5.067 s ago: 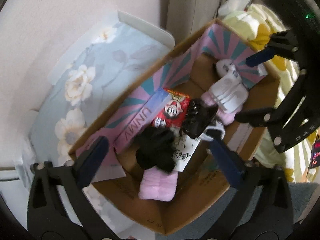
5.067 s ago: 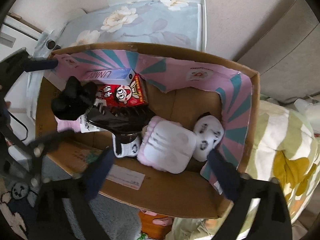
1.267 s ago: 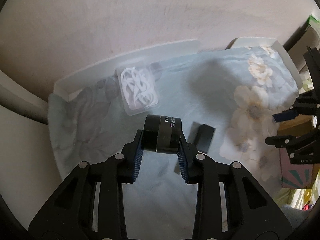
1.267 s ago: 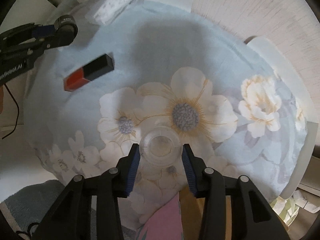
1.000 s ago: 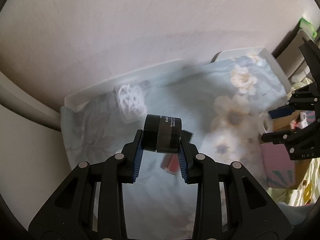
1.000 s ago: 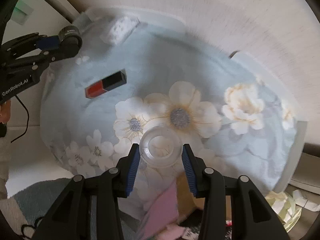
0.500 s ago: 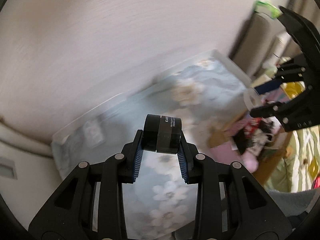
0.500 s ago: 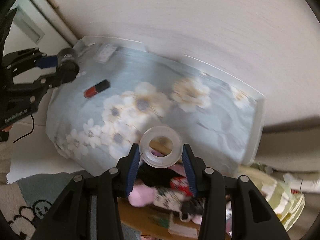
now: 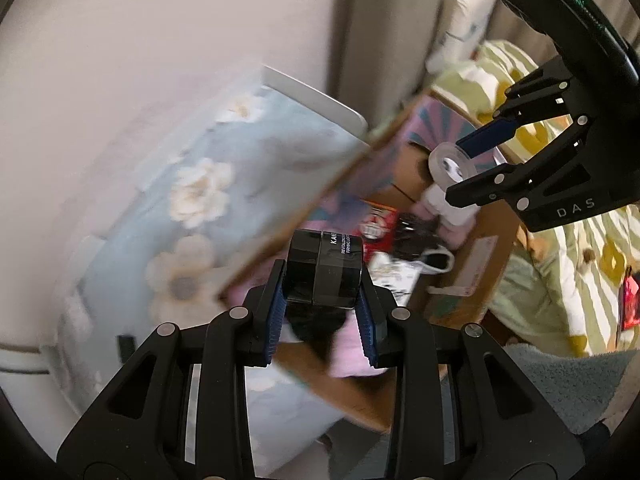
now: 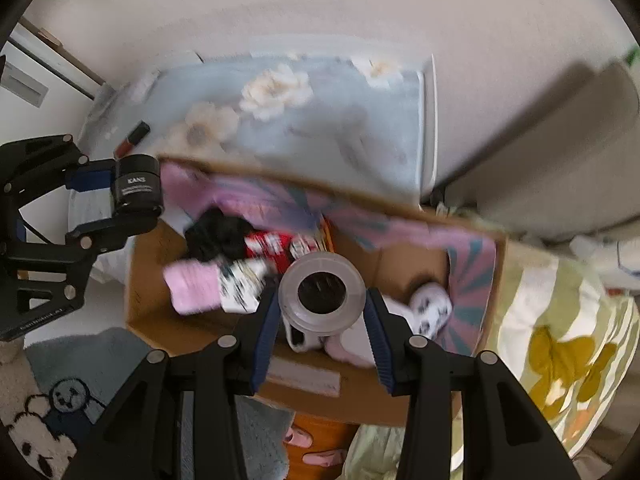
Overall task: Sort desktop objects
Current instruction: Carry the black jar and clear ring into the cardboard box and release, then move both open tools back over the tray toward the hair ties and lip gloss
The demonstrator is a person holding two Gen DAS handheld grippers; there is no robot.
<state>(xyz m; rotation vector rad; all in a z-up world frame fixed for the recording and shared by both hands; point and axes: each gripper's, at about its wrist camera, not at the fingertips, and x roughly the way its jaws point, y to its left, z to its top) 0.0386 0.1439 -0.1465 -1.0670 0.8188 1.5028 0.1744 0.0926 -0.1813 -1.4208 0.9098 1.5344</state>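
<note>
Soft daylight, heavy motion blur

Both fisheye views smear the box (image 10: 472, 240) and floral cloth (image 9: 224, 184); the fingers (image 9: 276, 312) stay sharp, and the edges are bowed and dark.

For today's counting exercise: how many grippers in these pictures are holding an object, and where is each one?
2. The left gripper clamps a black jar at the cardboard box's near-table end. The right gripper clamps a clear tape roll above the box's middle.

A glossy black jar (image 9: 324, 270) with white lettering; a clear tape roll (image 10: 321, 295); a brown cardboard box (image 10: 192, 330) lined with pink and teal rays; a pale blue tablecloth (image 10: 320, 120) with cream flowers; a red-and-black tube (image 10: 132, 139); blue finger pads (image 10: 266, 334)
</note>
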